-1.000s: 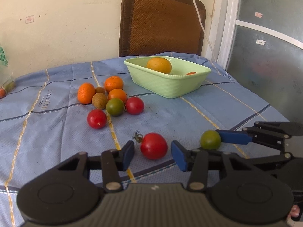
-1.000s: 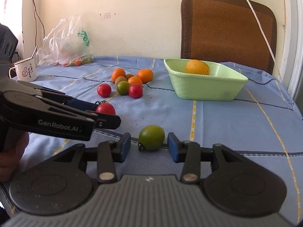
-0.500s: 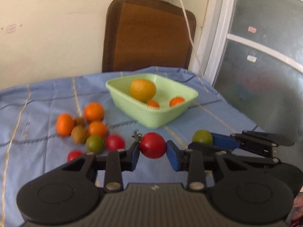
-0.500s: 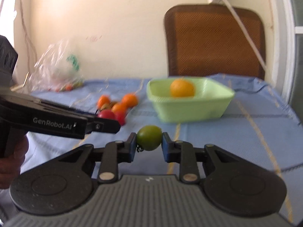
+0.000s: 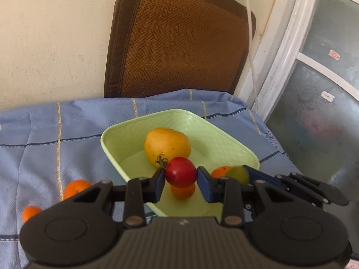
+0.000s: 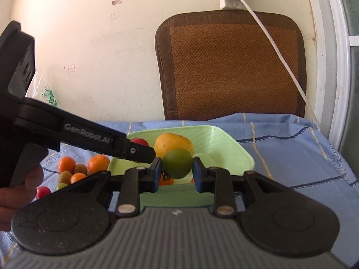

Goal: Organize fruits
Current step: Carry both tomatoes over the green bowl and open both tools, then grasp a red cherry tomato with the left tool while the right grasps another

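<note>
Left wrist view: the left gripper [image 5: 181,176] is clamped on a red tomato [image 5: 180,172], one blue pad against each side, with the green stem pointing up and to the left. The tomato hangs above the open green basket [image 5: 215,134], over an orange [image 5: 182,191] that lies on the basket floor. Holding the fruit above the opening suggests the drop-off step: a release from here should land it inside the walls.

Right wrist view: the right gripper [image 6: 176,167] is clamped on a green tomato [image 6: 177,163] in the same way, held over the near part of the basket [image 6: 235,157]. A large yellow mango [image 6: 174,144] rests inside the basket, behind both tomatoes. The two grippers sit side by side, probably so both fruits can go in together.

Loose fruit remains on the blue tablecloth [image 6: 291,152] to the left of the basket: several oranges [image 6: 66,164], some brownish fruits and one red tomato near the frame edge.

Limits of view:
- Each gripper body covers the near rim of the basket, so how high the tomatoes hang above the floor cannot be judged.
- The left gripper's arm crosses the right wrist view and hides most of the red tomato.
- The green tomato is blurred in the left wrist view.
- The loose fruit is partly cut off, so no full count is possible.
</note>
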